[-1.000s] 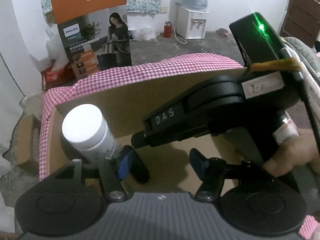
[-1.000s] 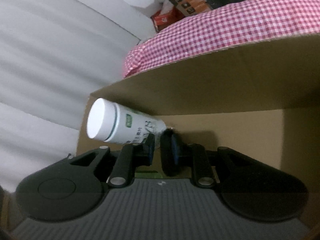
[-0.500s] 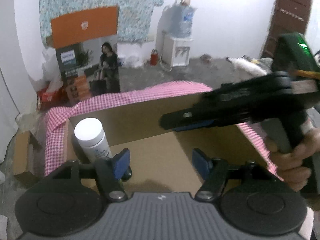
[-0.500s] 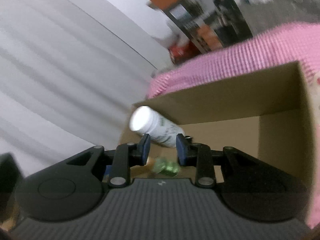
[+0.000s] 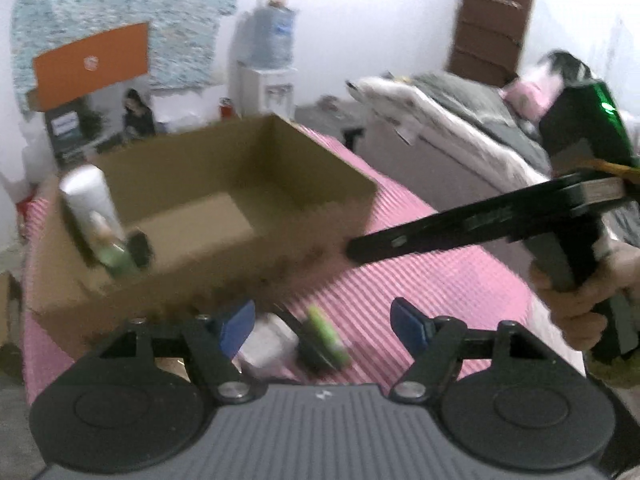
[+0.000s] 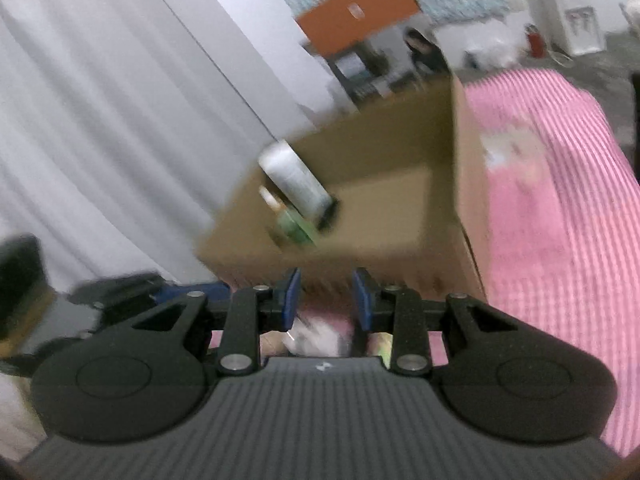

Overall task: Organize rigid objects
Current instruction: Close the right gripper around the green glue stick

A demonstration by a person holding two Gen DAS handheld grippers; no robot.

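Near the cardboard box (image 5: 224, 216), my left gripper (image 5: 324, 320) is opening, empty; right gripper (image 6: 326, 300) unclenched, empty. Next: the green item (image 5: 326, 336).

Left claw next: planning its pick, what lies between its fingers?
In the left wrist view, a green-and-black object and something white lie on the pink cloth.

One cardboard box (image 5: 240, 184) stands on the pink checked tabletop (image 5: 440, 280). Inside it are three things: one white bottle (image 5: 86, 196), one small green item (image 5: 116, 260) and one dark item (image 5: 140, 246), all blurred. In front of the box lie two more things: one green-and-black object (image 5: 324, 340) and one white object (image 5: 264, 340). Two grippers show, the left gripper (image 5: 322, 320) and the right gripper (image 6: 326, 300). One hand (image 5: 580, 304) is visible.
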